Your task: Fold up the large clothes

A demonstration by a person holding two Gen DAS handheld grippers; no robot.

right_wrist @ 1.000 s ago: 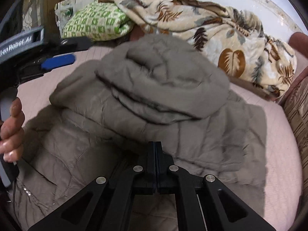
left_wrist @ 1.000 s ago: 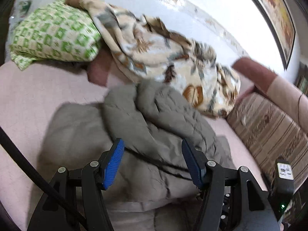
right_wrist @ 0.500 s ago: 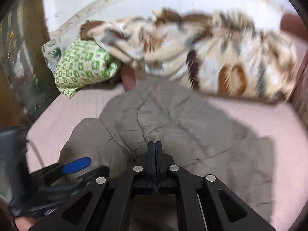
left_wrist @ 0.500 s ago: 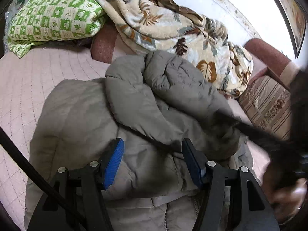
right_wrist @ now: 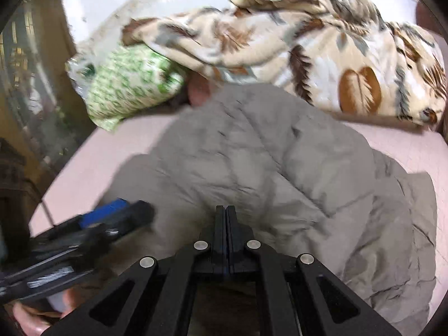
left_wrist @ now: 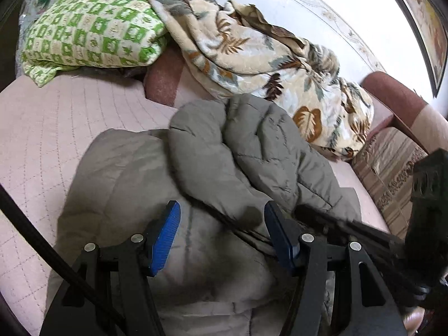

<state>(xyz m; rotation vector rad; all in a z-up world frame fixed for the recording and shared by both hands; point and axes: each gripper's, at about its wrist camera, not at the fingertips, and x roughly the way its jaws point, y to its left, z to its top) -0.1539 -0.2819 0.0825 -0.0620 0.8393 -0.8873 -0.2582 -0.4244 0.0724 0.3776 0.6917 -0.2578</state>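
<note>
A grey-green quilted puffer jacket (left_wrist: 212, 162) lies bunched on the pink quilted bed cover (left_wrist: 56, 128); it also fills the right wrist view (right_wrist: 266, 168). My left gripper (left_wrist: 222, 232) is open, its blue pads just above the jacket's near part, holding nothing. My right gripper (right_wrist: 226, 215) is shut, its jaws pressed together over the jacket's near edge; whether fabric is pinched between them is hidden. The right gripper also shows, blurred, at the right edge of the left wrist view (left_wrist: 350, 226). The left gripper shows at the lower left of the right wrist view (right_wrist: 112, 212).
A green-and-white checked pillow (left_wrist: 89, 33) and a beige leaf-print blanket (left_wrist: 266, 64) lie behind the jacket along the white wall. A brown-pink sofa arm (left_wrist: 392, 100) and a striped cushion (left_wrist: 392, 168) stand at the right. A glass-fronted cabinet (right_wrist: 28, 84) stands at the left.
The right gripper, still shut, swung up and left over the jacket and now sits close to the left gripper. The left gripper stayed open and tilted down toward the jacket.
</note>
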